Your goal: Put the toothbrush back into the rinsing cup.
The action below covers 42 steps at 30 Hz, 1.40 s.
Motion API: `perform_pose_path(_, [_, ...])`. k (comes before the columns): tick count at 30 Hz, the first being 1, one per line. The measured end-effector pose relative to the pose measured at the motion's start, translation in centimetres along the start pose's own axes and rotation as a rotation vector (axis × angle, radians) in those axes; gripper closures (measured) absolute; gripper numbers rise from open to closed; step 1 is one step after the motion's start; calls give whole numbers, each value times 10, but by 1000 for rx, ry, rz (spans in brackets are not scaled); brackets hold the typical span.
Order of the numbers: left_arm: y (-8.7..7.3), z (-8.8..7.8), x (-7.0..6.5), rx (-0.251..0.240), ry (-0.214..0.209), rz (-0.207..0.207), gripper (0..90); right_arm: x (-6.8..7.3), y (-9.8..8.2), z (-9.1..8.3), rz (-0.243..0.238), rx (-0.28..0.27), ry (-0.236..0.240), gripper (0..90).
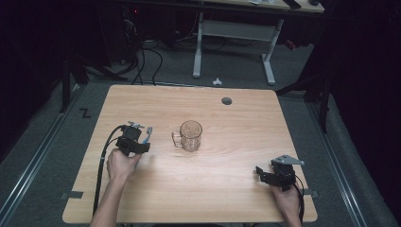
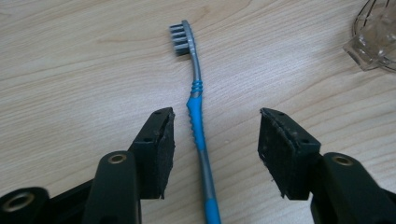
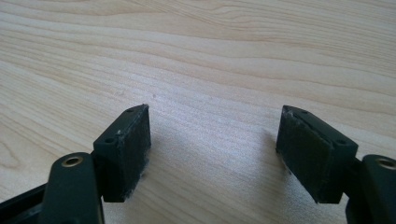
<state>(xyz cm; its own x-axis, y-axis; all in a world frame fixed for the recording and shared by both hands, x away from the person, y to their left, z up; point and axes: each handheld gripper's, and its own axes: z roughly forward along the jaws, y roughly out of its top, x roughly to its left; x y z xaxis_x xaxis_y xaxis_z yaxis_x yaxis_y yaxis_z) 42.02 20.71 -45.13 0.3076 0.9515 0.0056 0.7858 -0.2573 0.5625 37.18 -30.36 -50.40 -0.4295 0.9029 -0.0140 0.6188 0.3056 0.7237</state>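
Note:
A toothbrush (image 2: 198, 126) with a blue and grey handle lies flat on the wooden table (image 1: 222, 189), its grey bristle head pointing away from me. My left gripper (image 2: 215, 119) stands open with the handle between its jaws, nearer the left pad, and neither pad touches it. In the high view the left gripper (image 1: 135, 138) is at the table's left, with the toothbrush (image 1: 149, 134) just beyond it. To its right a clear glass mug (image 1: 191, 135) stands upright, and its edge (image 2: 376, 37) shows in the left gripper view. My right gripper (image 1: 263, 173) rests open near the front right with nothing between its pads (image 3: 126, 149).
A round cable hole (image 1: 227, 100) sits near the table's far edge. Beyond the table a white-legged desk (image 1: 234, 42) and loose cables stand on the floor. Bare wood lies between the mug and the right gripper.

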Motion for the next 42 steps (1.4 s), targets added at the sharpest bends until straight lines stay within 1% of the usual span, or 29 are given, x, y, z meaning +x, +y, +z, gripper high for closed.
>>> perform_pose_path(1, [0, 0, 0, 0, 0, 0, 475, 0, 0, 0, 0, 0, 0, 265])
perform_pose_path(2, [4, 2, 0, 5, -3, -1, 486, 0, 0, 0, 0, 0, 0, 265])
perform_pose_path(3, [6, 3, 0, 10, 3, 4, 489, 0, 0, 0, 0, 0, 0, 265])
perform_pose_path(4, [6, 3, 0, 10, 3, 4, 498, 0, 0, 0, 0, 0, 0, 265])
perform_pose_path(6, [11, 5, 0, 16, 6, 5, 503, 0, 0, 0, 0, 0, 0, 265])
perform_pose_path(7, [13, 6, 1, 17, 8, 3, 508, 0, 0, 0, 0, 0, 0, 265])
perform_pose_path(8, [15, 8, 2, 17, 1, -5, 520, 0, 0, 0, 0, 0, 0, 265])
perform_pose_path(9, [16, 10, 2, 34, 11, 2, 523, 0, 0, 0, 0, 0, 0, 265])
perform_pose_path(10, [16, 10, 2, 34, 11, 2, 529, 0, 0, 0, 0, 0, 0, 265])
perform_pose_path(11, [18, 13, 2, 47, 12, 6, 536, 0, 0, 0, 0, 0, 0, 265])
perform_pose_path(14, [21, 15, 2, 51, 16, 9, 561, 0, 0, 0, 0, 0, -1, 265])
perform_pose_path(15, [24, 17, 2, 59, 25, 19, 569, 0, 0, 0, 0, 0, 0, 265])
perform_pose_path(16, [25, 19, 2, 63, 25, 20, 576, 0, 0, 0, 0, 0, 0, 265])
perform_pose_path(18, [25, 20, 3, 66, 23, 15, 592, 0, 0, 0, -1, 0, 0, 265])
perform_pose_path(19, [24, 24, 4, 84, 31, 16, 600, 0, 0, 0, 0, 0, -1, 265])
perform_pose_path(20, [24, 24, 4, 84, 31, 16, 603, 0, 0, 0, 0, 0, -1, 265])
perform_pose_path(21, [23, 28, 6, 103, 44, 16, 608, 0, 0, 0, 0, 0, -1, 265])
perform_pose_path(26, [23, 32, 9, 114, 44, 15, 644, 0, 0, 0, 0, 0, -1, 265])
perform_pose_path(30, [22, 38, 10, 138, 43, 13, 661, 0, 0, 0, 0, 0, -1, 265])
perform_pose_path(32, [22, 40, 10, 142, 43, 13, 678, 0, 0, 0, 0, 0, -1, 265])
perform_pose_path(35, [23, 43, 11, 151, 30, 7, 701, 0, 0, 0, 0, 0, -1, 265])
perform_pose_path(42, [22, 43, 16, 155, 13, -12, 756, 0, 0, 0, 0, 0, -1, 265])
